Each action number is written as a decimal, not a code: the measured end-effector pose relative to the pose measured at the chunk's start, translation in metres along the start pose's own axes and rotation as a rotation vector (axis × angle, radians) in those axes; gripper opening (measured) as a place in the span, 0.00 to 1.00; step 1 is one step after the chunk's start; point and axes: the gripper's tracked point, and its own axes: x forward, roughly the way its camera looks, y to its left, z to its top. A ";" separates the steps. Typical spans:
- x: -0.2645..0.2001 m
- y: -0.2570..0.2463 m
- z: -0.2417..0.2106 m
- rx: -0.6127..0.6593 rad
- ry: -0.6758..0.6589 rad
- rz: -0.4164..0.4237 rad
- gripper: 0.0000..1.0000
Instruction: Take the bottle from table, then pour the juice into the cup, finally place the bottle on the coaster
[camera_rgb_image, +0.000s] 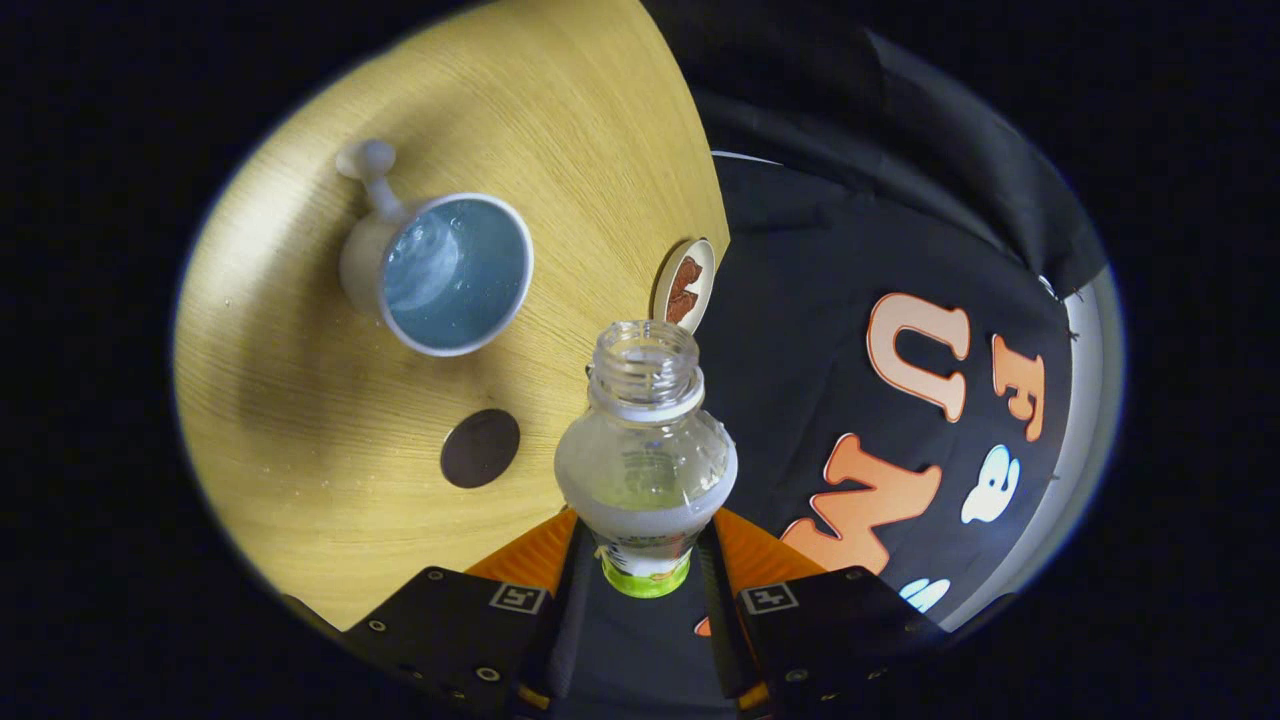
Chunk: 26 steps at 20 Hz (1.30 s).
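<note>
The tool (646, 560) is pinching the bottle (646, 450) at its lower body, one finger pressed on each side, so the first step — taking the bottle off the tabletop (300, 400) — looks done. The bottle is uncapped and carried clear of the tabletop, its open mouth pointing ahead of the fingers.

Taking the cup (440, 275) as the landmark: it stands on the tabletop, well apart from the bottle's mouth and off to one side of it, its handle on the side away from the bottle. The mouth is not over the cup's rim, and no stream shows. The cup's inside looks pale blue with a sheen; whether that is liquid or bare glaze I cannot tell. The bottle's upper part looks clear, with droplets on the wall, so the pour may already be finished — a judgement only.

The coaster (685, 285) lies beyond the cup, at the tabletop's edge, with nothing on it. A dark round disc (480, 447) lies on the tabletop between cup and tool. Placing the bottle on the coaster is not yet done.
</note>
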 end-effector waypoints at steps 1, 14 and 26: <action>0.000 0.005 -0.002 0.045 -0.005 0.016 0.55; 0.006 0.025 -0.046 0.951 0.052 0.165 0.56; 0.055 0.056 -0.090 1.671 0.127 0.264 0.56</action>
